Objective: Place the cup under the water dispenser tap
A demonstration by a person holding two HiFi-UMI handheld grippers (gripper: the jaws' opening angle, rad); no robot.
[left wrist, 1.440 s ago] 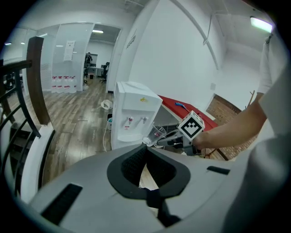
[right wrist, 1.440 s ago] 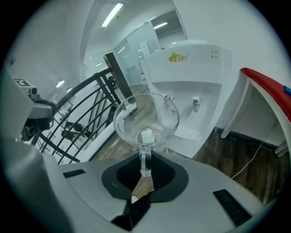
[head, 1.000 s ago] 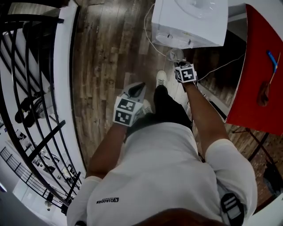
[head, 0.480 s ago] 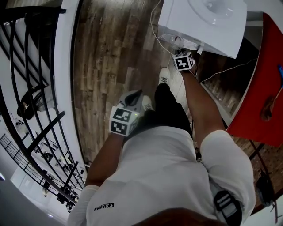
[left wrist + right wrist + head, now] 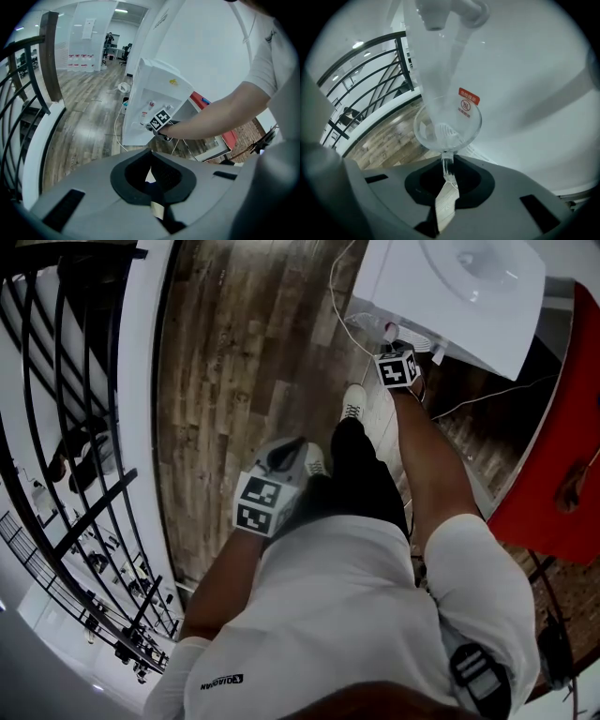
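Note:
A clear glass cup (image 5: 447, 124) hangs by its handle from my right gripper (image 5: 447, 176), whose jaws are shut on that handle. The cup's mouth sits directly below a white tap (image 5: 440, 14) on the water dispenser (image 5: 525, 93). From the head view, the right gripper (image 5: 392, 341) reaches under the dispenser's white top (image 5: 450, 296), and the cup (image 5: 388, 331) barely shows there. My left gripper (image 5: 286, 454) stays low by the person's waist, shut with nothing in it. The left gripper view looks across its shut jaws (image 5: 152, 180) to the dispenser (image 5: 154, 103).
A black stair railing (image 5: 56, 427) with a white ledge runs along the left. A red table (image 5: 562, 484) stands at the right. A white cable (image 5: 337, 296) trails over the wooden floor (image 5: 234, 362) by the dispenser. The person's shoe (image 5: 352, 401) points at it.
My right gripper has carried the cup forward and in under the dispenser's tap. The left gripper has stayed near the waist.

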